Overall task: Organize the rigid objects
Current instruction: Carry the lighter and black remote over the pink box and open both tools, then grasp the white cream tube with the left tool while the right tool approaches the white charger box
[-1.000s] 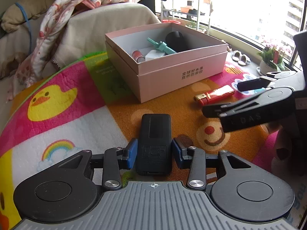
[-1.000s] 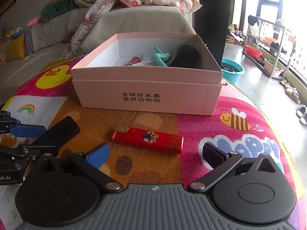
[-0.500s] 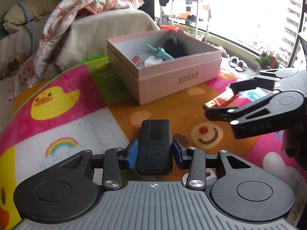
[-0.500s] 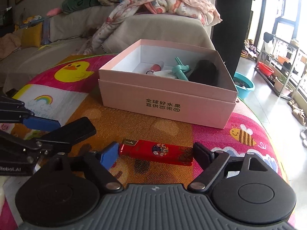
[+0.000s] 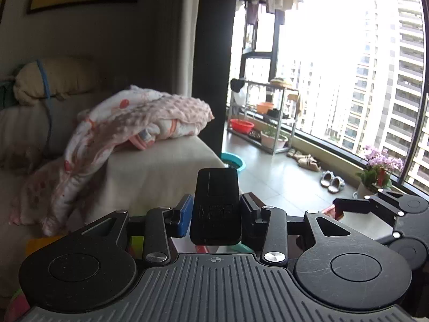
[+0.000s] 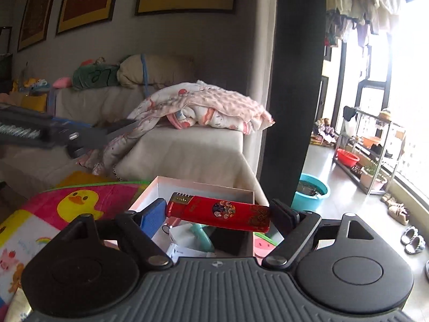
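Both claws loaded. Left wrist view: my left gripper (image 5: 215, 212) clamps the black remote (image 5: 216, 206), raised, pointing forward. Right wrist view: my right gripper (image 6: 218, 213) pinches the red lighter (image 6: 218, 213) endwise above the pink box (image 6: 193, 185).

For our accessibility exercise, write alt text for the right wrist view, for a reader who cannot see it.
The right gripper holds a red lighter crosswise by its ends, above an open pink box holding small items. The box sits on a colourful duck-print mat, with a sofa and pink blanket behind.
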A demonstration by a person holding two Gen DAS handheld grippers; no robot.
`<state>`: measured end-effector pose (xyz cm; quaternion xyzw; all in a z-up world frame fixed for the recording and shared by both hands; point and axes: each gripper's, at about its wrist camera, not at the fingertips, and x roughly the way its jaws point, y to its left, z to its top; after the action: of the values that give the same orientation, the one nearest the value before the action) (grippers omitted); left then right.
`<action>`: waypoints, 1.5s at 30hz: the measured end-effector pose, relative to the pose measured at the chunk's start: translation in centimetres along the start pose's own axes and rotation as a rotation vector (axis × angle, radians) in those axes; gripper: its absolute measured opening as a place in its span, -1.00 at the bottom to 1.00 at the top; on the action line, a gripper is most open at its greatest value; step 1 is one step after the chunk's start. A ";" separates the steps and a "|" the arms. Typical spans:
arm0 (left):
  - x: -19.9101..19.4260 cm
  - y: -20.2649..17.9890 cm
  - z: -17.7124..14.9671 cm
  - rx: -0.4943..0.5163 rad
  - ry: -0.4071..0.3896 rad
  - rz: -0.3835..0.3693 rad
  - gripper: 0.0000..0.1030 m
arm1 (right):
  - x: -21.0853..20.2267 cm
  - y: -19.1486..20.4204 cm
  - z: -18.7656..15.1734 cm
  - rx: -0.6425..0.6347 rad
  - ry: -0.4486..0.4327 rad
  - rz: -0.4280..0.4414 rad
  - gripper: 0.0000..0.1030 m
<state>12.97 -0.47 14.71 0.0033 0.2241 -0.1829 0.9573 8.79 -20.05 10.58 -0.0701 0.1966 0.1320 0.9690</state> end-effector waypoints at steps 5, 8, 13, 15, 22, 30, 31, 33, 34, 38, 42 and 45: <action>6.4 1.2 -0.5 -0.064 0.106 -0.012 -0.16 | 4.6 1.0 -0.6 -0.003 0.097 0.031 0.62; 8.6 2.4 -1.4 -0.095 0.128 -0.008 -0.16 | 6.4 1.6 -1.9 0.005 0.141 0.049 0.62; 10.5 3.4 -2.0 -0.146 0.109 -0.022 -0.16 | 8.1 2.3 -3.1 0.016 0.157 0.105 0.63; 10.7 3.6 -2.2 -0.156 0.093 -0.017 -0.16 | 8.4 2.5 -3.1 0.020 0.169 0.153 0.63; 6.4 4.5 -3.6 -0.169 0.040 -0.025 -0.16 | 6.2 2.7 -4.1 0.014 0.155 0.149 0.68; -3.7 5.4 -10.9 -0.215 0.105 0.015 -0.16 | 0.1 3.2 -8.2 -0.101 0.144 0.120 0.77; -4.9 5.7 -12.1 -0.233 0.127 0.025 -0.16 | -0.3 3.2 -8.8 -0.106 0.162 0.122 0.77; -7.4 6.1 -14.2 -0.259 0.159 0.054 -0.16 | -1.1 3.0 -10.0 -0.101 0.199 0.134 0.77; -8.7 6.2 -15.1 -0.267 0.174 0.070 -0.16 | -1.4 2.9 -10.5 -0.092 0.216 0.145 0.77; -12.5 6.3 -17.9 -0.296 0.282 0.084 -0.17 | -2.8 3.3 -11.6 -0.073 0.267 0.274 0.77; -15.1 5.8 -19.2 -0.313 0.350 0.088 -0.17 | -4.6 5.9 -11.8 -0.143 0.273 0.471 0.77; -16.3 5.4 -19.7 -0.352 0.363 0.047 -0.17 | -5.7 9.0 -12.0 -0.212 0.267 0.589 0.79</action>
<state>-7.13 11.97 3.54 -0.1252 0.4206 -0.1152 0.8911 -3.15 -15.04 1.20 -0.1275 0.3187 0.4156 0.8423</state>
